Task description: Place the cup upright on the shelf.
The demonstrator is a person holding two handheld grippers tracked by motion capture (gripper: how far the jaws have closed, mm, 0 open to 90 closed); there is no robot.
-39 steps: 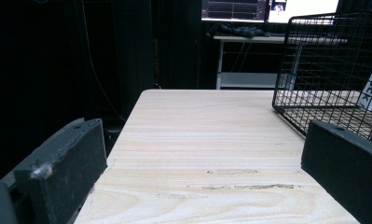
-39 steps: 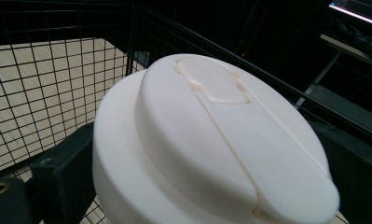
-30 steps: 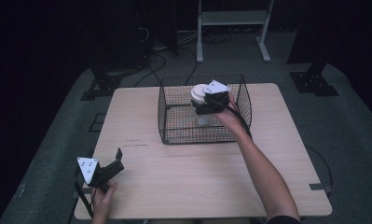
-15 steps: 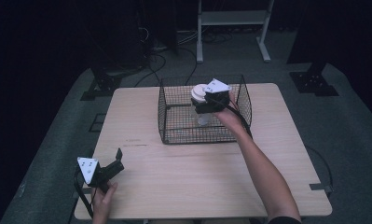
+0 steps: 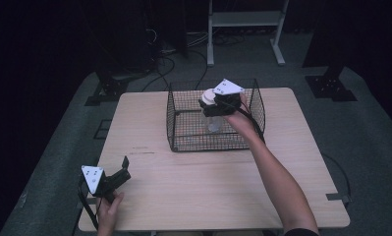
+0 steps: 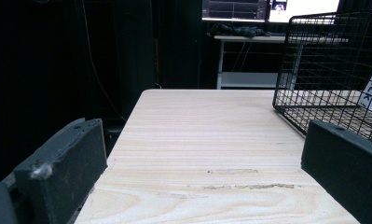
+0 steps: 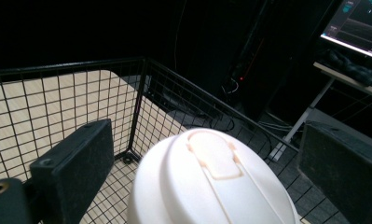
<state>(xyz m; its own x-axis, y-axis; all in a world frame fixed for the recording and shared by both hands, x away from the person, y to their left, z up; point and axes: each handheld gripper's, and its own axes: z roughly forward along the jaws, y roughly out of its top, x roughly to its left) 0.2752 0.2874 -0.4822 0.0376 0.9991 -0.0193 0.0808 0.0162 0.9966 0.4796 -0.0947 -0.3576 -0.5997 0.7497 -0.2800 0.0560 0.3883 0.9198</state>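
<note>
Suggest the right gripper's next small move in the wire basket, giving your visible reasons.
Probably close on the bottle's white cap: the right gripper stands open astride it inside the wire basket, neither jaw visibly touching.

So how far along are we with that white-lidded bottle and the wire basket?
Done: the bottle with its white lid stands inside the wire basket. In hand: the right claw sits at the lid, jaws open on either side, not clamped. Left: closing on it or backing out; I cannot tell which. The left claw is open, idle near the table corner.
</note>
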